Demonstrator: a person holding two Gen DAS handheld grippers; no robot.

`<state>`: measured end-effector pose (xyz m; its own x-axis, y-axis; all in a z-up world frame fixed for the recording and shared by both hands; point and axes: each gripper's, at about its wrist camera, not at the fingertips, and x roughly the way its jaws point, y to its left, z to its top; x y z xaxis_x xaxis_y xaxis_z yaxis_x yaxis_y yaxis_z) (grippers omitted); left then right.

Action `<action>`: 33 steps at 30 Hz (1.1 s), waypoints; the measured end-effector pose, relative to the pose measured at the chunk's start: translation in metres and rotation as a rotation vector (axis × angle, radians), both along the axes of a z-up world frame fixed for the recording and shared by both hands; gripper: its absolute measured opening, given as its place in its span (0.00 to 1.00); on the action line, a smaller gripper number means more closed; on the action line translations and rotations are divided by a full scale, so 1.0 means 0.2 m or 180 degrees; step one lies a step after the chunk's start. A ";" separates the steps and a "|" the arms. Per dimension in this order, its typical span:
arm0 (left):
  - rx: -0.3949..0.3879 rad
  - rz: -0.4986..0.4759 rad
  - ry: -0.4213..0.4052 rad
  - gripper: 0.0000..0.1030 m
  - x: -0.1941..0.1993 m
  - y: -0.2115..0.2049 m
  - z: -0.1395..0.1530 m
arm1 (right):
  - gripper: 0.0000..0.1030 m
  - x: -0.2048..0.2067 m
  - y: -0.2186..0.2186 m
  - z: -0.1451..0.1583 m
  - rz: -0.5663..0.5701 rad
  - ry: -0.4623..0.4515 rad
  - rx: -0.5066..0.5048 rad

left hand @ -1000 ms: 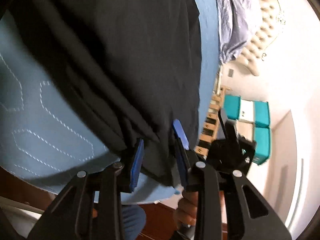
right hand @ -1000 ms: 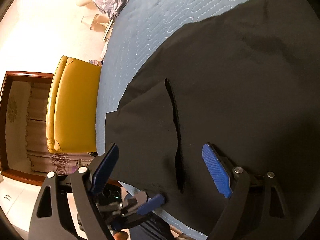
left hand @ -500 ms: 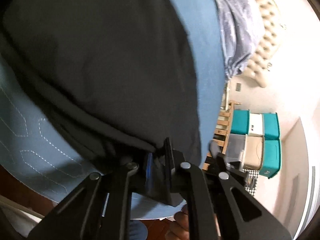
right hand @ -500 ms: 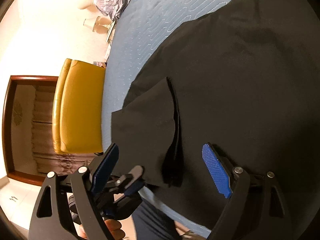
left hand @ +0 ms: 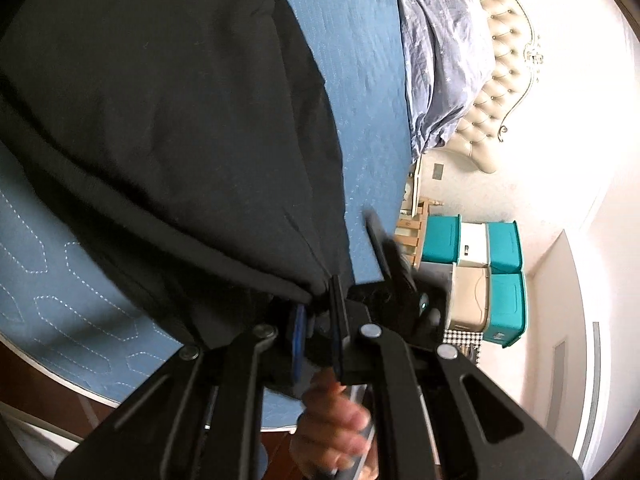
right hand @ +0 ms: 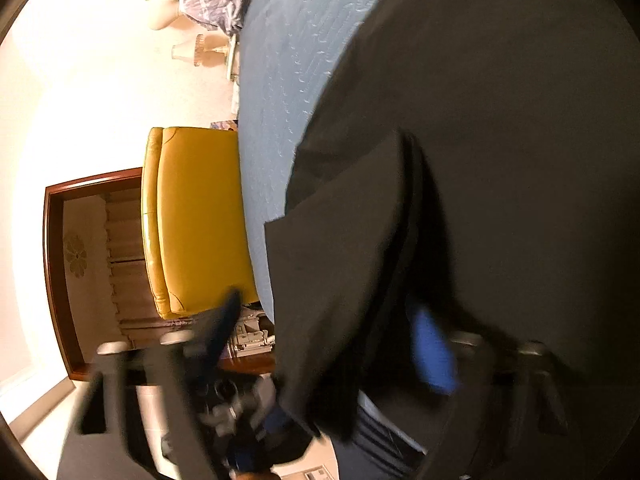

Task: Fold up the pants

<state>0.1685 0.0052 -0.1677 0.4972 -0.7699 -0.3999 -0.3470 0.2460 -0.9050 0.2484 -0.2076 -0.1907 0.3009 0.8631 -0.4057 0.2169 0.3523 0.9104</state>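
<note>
Black pants (left hand: 168,112) lie spread on a blue quilted bed cover (left hand: 360,80). My left gripper (left hand: 316,320) is shut on the near edge of the fabric, which bunches into its blue pads. In the right wrist view the pants (right hand: 500,160) fill the right half, with a flap and dark seam at the near corner. My right gripper (right hand: 326,312) is blurred but open, its fingers wide apart with that corner flap between them. The right gripper (left hand: 392,268) also shows just right of the left gripper. The left gripper (right hand: 248,432) appears low down, holding the corner.
A crumpled lilac duvet (left hand: 440,48) and a tufted headboard (left hand: 496,92) are at the bed's far end. Teal storage boxes (left hand: 504,280) stand by the wall. A yellow leather armchair (right hand: 188,220) sits beside the bed. A hand (left hand: 332,420) is below the left gripper.
The left gripper went from open around the pants edge to shut on it, and the fabric has drawn up. The right gripper has moved in, with the corner flap now between its open fingers.
</note>
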 end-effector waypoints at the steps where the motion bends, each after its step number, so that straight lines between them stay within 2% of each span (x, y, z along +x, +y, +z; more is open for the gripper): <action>1: 0.0051 -0.0047 -0.0060 0.12 0.01 -0.01 0.00 | 0.10 0.02 0.01 0.01 0.0025 -0.0036 -0.0080; 2: 0.0090 -0.0117 -0.0088 0.15 0.03 -0.03 -0.01 | 0.06 0.04 0.03 0.02 0.0056 -0.0109 -0.0190; 4: 0.0133 -0.0252 -0.0009 0.47 -0.01 -0.02 -0.03 | 0.06 0.06 0.05 0.04 0.0127 -0.0235 -0.0439; 5: 0.0177 -0.0326 -0.0018 0.48 -0.05 0.00 -0.01 | 0.06 0.06 0.06 0.06 0.0147 -0.0292 -0.0573; 7: 0.0393 -0.0553 -0.0290 0.48 -0.16 0.08 0.10 | 0.06 0.07 0.08 0.12 0.0174 -0.0447 -0.0796; 8: 0.0562 -0.0533 -0.0494 0.48 -0.21 0.15 0.18 | 0.06 0.07 0.09 0.14 0.0191 -0.0493 -0.0873; 9: 0.0858 -0.0441 -0.0726 0.48 -0.25 0.26 0.27 | 0.06 0.07 0.10 0.16 0.0232 -0.0544 -0.0953; 11: 0.1471 -0.0153 -0.1040 0.38 -0.24 0.45 0.39 | 0.06 0.08 0.13 0.19 0.0293 -0.0590 -0.1018; 12: 0.2135 -0.0054 -0.1238 0.25 -0.20 0.54 0.44 | 0.06 0.09 0.14 0.21 0.0308 -0.0600 -0.1064; 13: 0.2545 -0.0049 -0.1242 0.07 -0.15 0.59 0.44 | 0.06 0.10 0.14 0.23 0.0309 -0.0611 -0.1096; 14: 0.2777 -0.0070 -0.1107 0.04 -0.07 0.65 0.42 | 0.06 0.09 0.14 0.24 0.0307 -0.0620 -0.1113; 16: 0.2869 -0.0230 -0.1116 0.04 0.00 0.68 0.39 | 0.06 0.08 0.15 0.27 0.0321 -0.0674 -0.1218; 17: 0.3052 -0.0351 -0.1159 0.04 0.02 0.65 0.39 | 0.06 0.06 0.13 0.28 0.0313 -0.0692 -0.1261; 20: 0.3057 -0.0725 -0.1325 0.04 0.04 0.56 0.35 | 0.06 0.05 0.09 0.27 0.0279 -0.0695 -0.1301; 21: 0.3219 -0.0894 -0.1223 0.04 0.06 0.51 0.28 | 0.06 0.04 0.09 0.26 0.0285 -0.0672 -0.1324; 23: 0.3290 -0.1156 -0.0939 0.04 0.10 0.49 0.11 | 0.06 0.02 0.09 0.20 0.0311 -0.0581 -0.1411; 24: 0.3403 -0.1188 -0.0800 0.04 0.11 0.49 0.05 | 0.06 0.02 0.10 0.15 0.0331 -0.0528 -0.1463; 26: 0.3427 -0.1129 -0.0843 0.04 0.11 0.52 0.06 | 0.06 -0.01 0.09 0.10 0.0352 -0.0483 -0.1575; 28: 0.3454 -0.1016 -0.0949 0.07 0.14 0.54 0.15 | 0.06 -0.02 0.08 0.06 0.0344 -0.0462 -0.1557; 29: 0.3419 -0.1008 -0.1080 0.09 0.17 0.54 0.19 | 0.06 -0.03 0.08 0.06 0.0336 -0.0470 -0.1549; 31: 0.3358 -0.0984 -0.1360 0.20 0.27 0.50 0.28 | 0.06 -0.02 0.08 0.07 0.0352 -0.0500 -0.1587; 33: 0.3208 -0.1101 -0.1479 0.22 0.41 0.46 0.27 | 0.06 -0.02 0.09 0.07 0.0373 -0.0514 -0.1623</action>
<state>0.2509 0.0967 -0.1129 0.5824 -0.3302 -0.7429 0.1935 0.9439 -0.2677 0.2440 -0.1899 -0.1761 0.3077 0.6004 -0.7381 0.0215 0.7712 0.6363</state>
